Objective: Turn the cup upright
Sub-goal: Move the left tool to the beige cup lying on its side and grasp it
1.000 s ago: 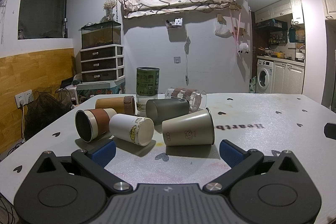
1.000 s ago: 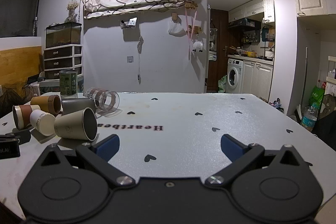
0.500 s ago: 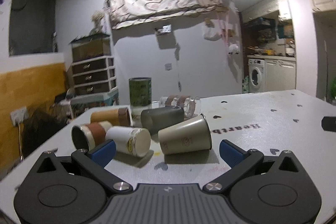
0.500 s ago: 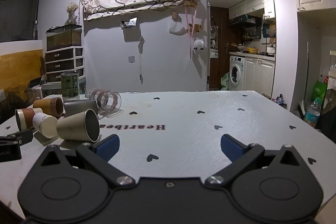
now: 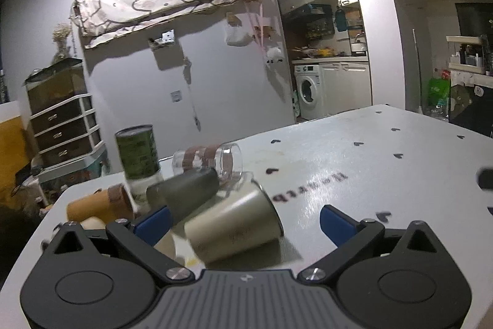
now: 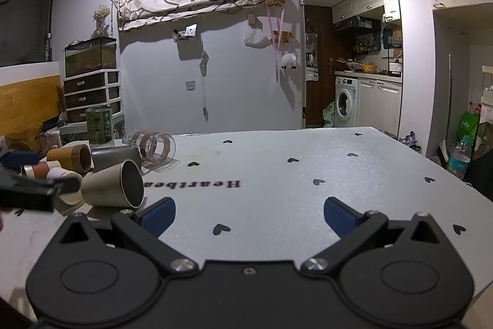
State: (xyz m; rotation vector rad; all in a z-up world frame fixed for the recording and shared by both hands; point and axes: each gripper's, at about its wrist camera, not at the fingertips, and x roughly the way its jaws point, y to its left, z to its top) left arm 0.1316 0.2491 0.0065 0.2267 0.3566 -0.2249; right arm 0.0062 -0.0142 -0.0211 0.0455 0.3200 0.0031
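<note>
Six fallen cups (image 6: 112, 188), one can (image 6: 98, 125)

Dim, ceiling-lit (left view motion-blurred)

Left gripper (image 5: 245, 221): jaws spread wide, blue pads (image 5: 153, 223) at both sides of the wrist view, nothing clamped between them. Body rolled, so the horizon tilts in its camera; frame is motion-blurred. From the right wrist view it shows as a dark blurred bar at the far left edge, low over the table.

Right gripper (image 6: 249, 213): jaws also spread wide, blue pads (image 6: 340, 216) well apart, nothing between them. Held level, pointing straight ahead, low over the near edge of the table, sharp in frame. Right of the left gripper, well apart from it.
</note>
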